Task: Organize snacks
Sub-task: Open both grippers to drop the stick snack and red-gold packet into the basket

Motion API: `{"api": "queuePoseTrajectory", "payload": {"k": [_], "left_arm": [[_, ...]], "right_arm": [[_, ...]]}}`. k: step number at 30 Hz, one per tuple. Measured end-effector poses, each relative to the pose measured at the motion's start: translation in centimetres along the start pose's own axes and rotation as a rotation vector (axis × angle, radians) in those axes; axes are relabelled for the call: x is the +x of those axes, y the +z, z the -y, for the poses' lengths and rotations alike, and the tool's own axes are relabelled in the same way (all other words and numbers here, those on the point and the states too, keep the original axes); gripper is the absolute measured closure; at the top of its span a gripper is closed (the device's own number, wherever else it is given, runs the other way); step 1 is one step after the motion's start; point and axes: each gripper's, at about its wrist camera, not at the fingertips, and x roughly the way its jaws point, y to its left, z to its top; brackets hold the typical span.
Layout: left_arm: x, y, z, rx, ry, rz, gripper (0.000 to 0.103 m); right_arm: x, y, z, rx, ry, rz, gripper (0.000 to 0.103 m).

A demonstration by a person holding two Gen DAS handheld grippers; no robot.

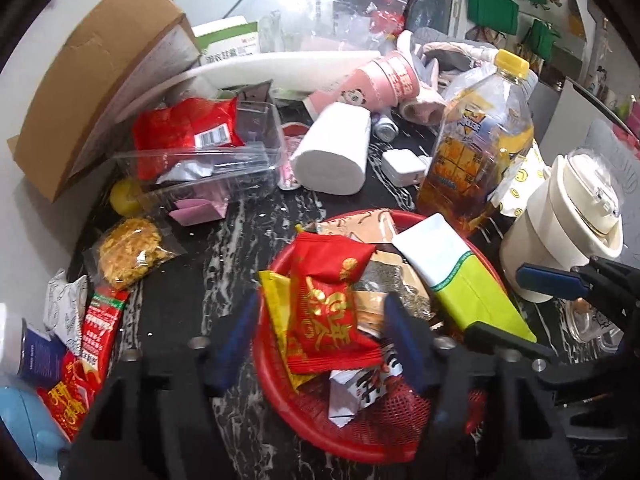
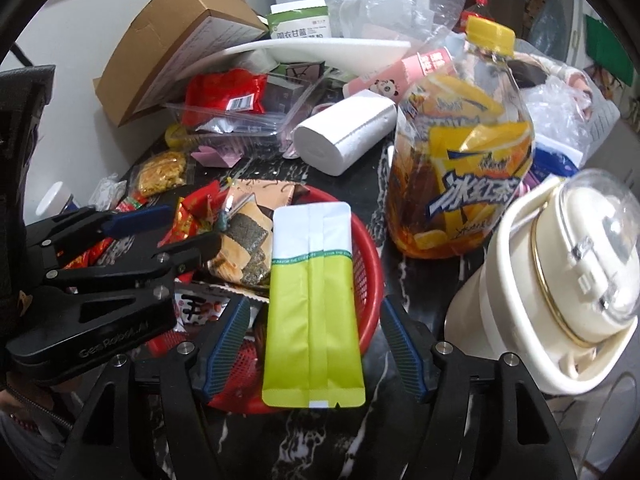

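A red mesh basket (image 1: 352, 454) (image 2: 372, 272) on the dark marble table holds several snack packets. My left gripper (image 1: 320, 344) is open over it. A red packet with gold print (image 1: 328, 312) lies between its blue fingers, and neither pad touches it. My right gripper (image 2: 316, 348) is open astride a green-and-white pouch (image 2: 312, 312) (image 1: 472, 288) that lies across the basket's rim with gaps on both sides. Each gripper shows in the other's view: the right gripper (image 1: 520, 308), the left gripper (image 2: 172, 232). Loose snacks lie left of the basket: a yellow cracker pack (image 1: 128, 252) and red packets (image 1: 100, 328).
An iced tea bottle (image 1: 476, 152) and a cream lidded pot (image 1: 568, 216) stand right of the basket. Behind it lie a tissue roll (image 1: 332, 152), a white charger (image 1: 402, 166), a clear tray (image 1: 240, 160) holding a red bag, and a cardboard box (image 1: 100, 80).
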Motion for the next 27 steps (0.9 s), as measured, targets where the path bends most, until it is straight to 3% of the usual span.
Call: {"api": "queuePoseTrajectory", "payload": {"k": [12,27], "left_arm": [[-3.5,0.2,-1.1,-0.026,0.007,0.059,0.031],[-13.4,0.7,-0.5,-0.019,0.006,0.23,0.031]], "right_arm": [[-2.5,-0.2,-0.1,0.015,-0.008,0.043,0.035],[-11.4,0.1,-2.5,-0.022,-0.024,0.253,0.035]]}}
